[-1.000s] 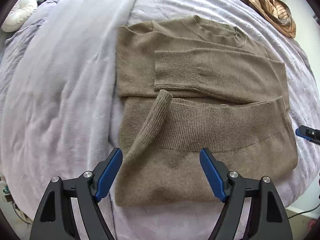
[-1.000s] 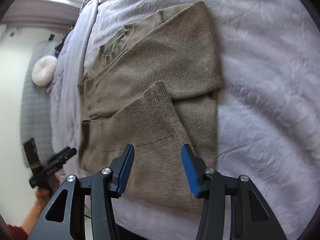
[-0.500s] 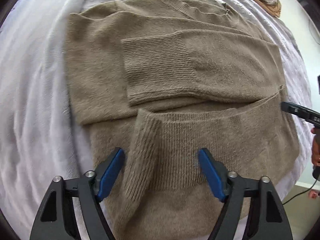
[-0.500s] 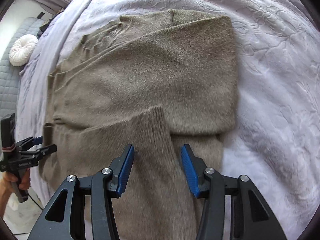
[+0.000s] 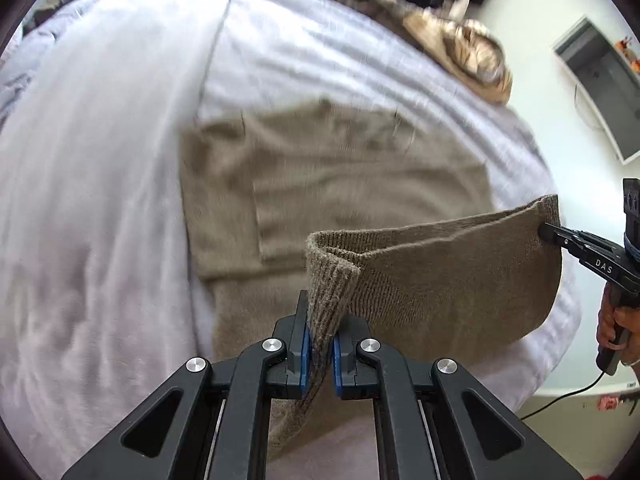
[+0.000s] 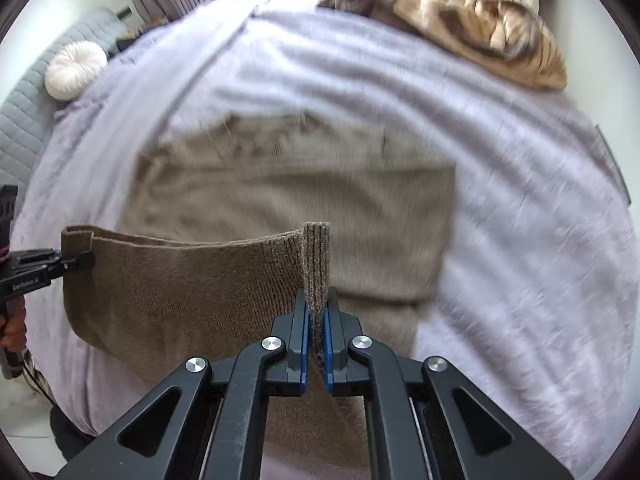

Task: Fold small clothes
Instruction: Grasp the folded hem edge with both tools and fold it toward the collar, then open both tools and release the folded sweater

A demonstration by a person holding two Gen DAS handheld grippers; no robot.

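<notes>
A brown knit sweater [image 5: 340, 176] lies on the lilac bedspread [image 5: 100, 200], sleeves folded across its body. Its ribbed bottom hem [image 5: 440, 264] hangs lifted and stretched between my two grippers. My left gripper [image 5: 320, 344] is shut on the hem's left corner, and its tip [image 6: 86, 261] shows at the left of the right wrist view. My right gripper [image 6: 316, 336] has its jaws closing, pads pressed on the hem's right corner [image 6: 316, 252]. From the left wrist view its tip [image 5: 546, 232] bites the hem's far end. The upper sweater [image 6: 300, 192] stays flat, blurred by motion.
A heap of brown striped cloth [image 6: 500, 40] lies at the bed's far right corner. A round white cushion [image 6: 76, 70] rests by a grey quilted headboard [image 6: 20, 132]. A hand [image 5: 612, 328] grips the right tool's handle over the bed's edge, and a cable [image 5: 560, 396] trails on the floor.
Both grippers stood open over the hem before. Now both are shut on its corners and have risen, lifting the hem off the bed, with the sweater farther away in both views.
</notes>
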